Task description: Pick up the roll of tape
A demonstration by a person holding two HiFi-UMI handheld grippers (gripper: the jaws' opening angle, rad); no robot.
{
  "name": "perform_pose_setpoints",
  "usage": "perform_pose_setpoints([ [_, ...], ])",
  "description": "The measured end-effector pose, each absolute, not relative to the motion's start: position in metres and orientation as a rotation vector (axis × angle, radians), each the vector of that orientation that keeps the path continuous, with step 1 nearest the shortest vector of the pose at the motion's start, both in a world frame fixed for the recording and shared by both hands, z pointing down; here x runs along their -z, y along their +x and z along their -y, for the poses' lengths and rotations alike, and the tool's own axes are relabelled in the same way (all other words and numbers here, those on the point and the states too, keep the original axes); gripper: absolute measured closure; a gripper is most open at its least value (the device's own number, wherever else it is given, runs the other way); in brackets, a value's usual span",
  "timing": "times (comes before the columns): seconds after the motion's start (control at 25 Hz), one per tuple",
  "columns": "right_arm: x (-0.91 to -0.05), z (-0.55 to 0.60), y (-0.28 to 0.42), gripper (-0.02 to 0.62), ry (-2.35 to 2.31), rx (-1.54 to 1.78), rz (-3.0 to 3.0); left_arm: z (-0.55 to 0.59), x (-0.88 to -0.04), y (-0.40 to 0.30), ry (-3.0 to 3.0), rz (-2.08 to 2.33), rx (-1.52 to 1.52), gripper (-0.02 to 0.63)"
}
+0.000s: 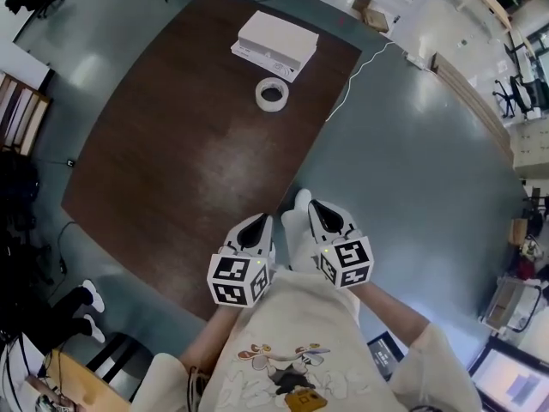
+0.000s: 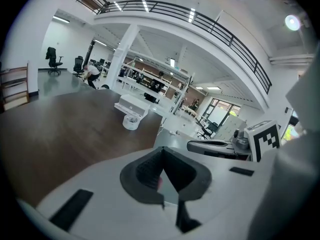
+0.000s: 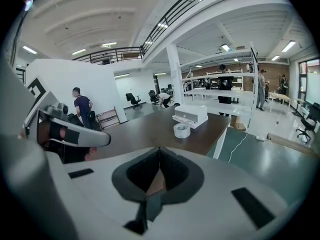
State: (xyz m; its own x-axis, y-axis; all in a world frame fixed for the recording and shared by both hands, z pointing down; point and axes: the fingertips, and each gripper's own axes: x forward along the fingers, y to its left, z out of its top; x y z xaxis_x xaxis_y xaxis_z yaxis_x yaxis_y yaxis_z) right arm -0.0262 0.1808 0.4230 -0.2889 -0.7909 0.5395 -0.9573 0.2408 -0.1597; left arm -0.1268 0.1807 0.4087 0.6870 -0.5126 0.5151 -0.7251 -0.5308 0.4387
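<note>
Reaching looked like the main hazard, since the brown tabletop (image 1: 189, 144) stretched a long way between the person and the white box (image 1: 276, 43) at its far end. Both tools hung well apart from that box, over the opposite, near edge of the tabletop. The left tool (image 1: 255, 226) and the right tool (image 1: 319, 213) each had its jaws pressed together with nothing between them. The roll of tape (image 1: 272, 93) lay flat just beside the box, on the side facing the tools, apparently not touching it. By my judgement, a tool that arrived closed would only have shoved the roll, which was probably light enough to skid on the smooth wood and jam against the box. With the box so close behind, a spread jaw might also have caught the box's edge, or pinched only the roll's thin wall and let it tip and drop.
</note>
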Motion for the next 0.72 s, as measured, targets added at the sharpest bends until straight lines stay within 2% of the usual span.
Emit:
perform_pose_setpoints([
  [0.32, -0.438, -0.12, -0.012, 0.588, 1.542, -0.668, 2.201, -0.133, -0.422, -0.119, 2.181, 1.03, -0.437, 0.601],
  [0.72, -0.457, -0.026, 0.038, 0.588, 1.368, -0.655, 2.286, -0.04, -0.444, -0.054, 2.078, 1.124, -0.507, 0.601],
])
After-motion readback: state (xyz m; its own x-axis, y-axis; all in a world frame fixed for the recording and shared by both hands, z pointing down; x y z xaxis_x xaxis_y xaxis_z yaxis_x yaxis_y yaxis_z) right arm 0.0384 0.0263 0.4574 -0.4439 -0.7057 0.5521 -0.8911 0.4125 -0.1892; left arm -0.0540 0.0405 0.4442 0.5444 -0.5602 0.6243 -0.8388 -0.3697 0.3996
